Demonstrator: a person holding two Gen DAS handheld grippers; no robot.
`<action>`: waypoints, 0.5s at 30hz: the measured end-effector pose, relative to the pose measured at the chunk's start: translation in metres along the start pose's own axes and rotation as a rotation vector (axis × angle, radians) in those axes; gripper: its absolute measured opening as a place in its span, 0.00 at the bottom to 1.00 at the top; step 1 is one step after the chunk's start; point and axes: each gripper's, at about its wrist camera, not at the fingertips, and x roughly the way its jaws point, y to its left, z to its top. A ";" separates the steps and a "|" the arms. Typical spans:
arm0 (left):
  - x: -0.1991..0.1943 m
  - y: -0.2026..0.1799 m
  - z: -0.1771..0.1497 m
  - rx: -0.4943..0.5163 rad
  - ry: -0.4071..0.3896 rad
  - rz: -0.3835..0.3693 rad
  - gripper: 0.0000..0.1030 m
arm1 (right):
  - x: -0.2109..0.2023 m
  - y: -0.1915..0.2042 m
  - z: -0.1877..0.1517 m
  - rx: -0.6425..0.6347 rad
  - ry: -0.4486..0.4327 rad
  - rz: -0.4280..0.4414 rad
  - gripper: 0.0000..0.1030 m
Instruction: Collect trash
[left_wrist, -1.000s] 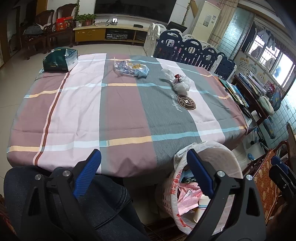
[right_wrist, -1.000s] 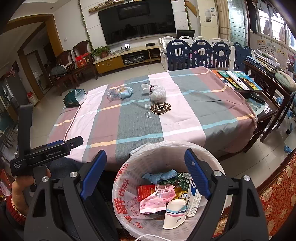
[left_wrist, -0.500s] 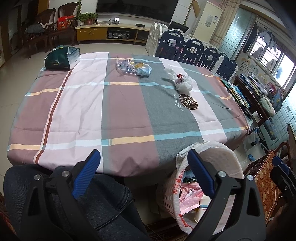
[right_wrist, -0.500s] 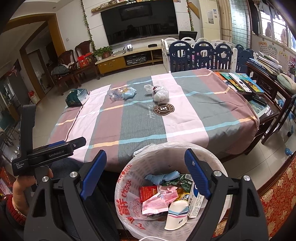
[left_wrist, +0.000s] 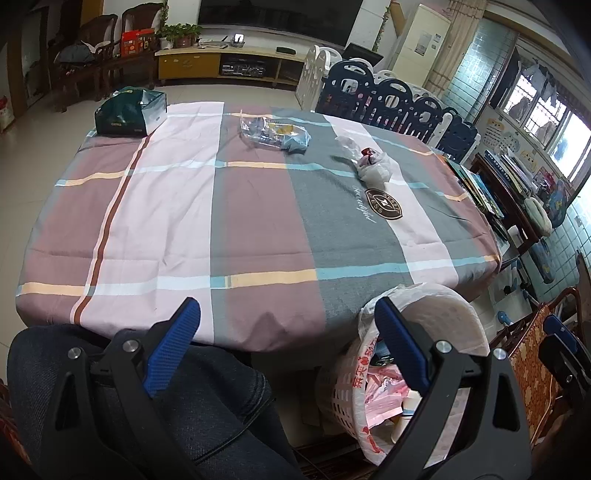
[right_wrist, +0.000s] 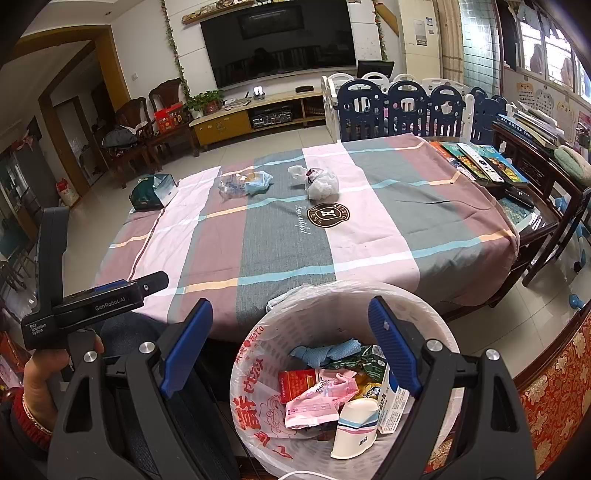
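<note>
A white lined trash basket (right_wrist: 258, 347) (left_wrist: 465, 314) stands on the floor at the table's near edge, holding wrappers, a carton and a cup. My right gripper (right_wrist: 290, 306) hangs open over its rim with nothing between the fingers. My left gripper (left_wrist: 288, 306) is open too, held above the person's lap at the table's near edge. Far across the checked tablecloth (left_wrist: 258, 221) lie a clear wrapper bundle with blue tissue (left_wrist: 275, 134) (right_wrist: 245, 182) and a knotted white plastic bag (left_wrist: 373, 166) (right_wrist: 321, 182).
A dark green tissue box (left_wrist: 129, 114) (right_wrist: 151, 192) sits on the far left corner. Books (right_wrist: 480, 162) lie on a side table to the right. Blue and white playpen fencing (right_wrist: 406, 107) stands behind the table. A hand (right_wrist: 40, 373) holds the left device.
Both views have shifted slightly, so the table sits a little lower in the pictures. Both grippers stay open and nothing on the table or in the basket has moved.
</note>
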 end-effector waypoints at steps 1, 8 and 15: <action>0.000 0.001 0.000 -0.001 0.001 0.000 0.92 | 0.000 0.001 0.000 -0.002 -0.002 -0.003 0.82; 0.002 0.004 0.000 -0.007 0.004 0.003 0.92 | 0.002 0.004 -0.001 -0.013 -0.005 -0.008 0.82; 0.003 0.010 -0.001 -0.026 0.001 0.013 0.92 | 0.007 0.006 -0.001 -0.010 0.003 0.000 0.82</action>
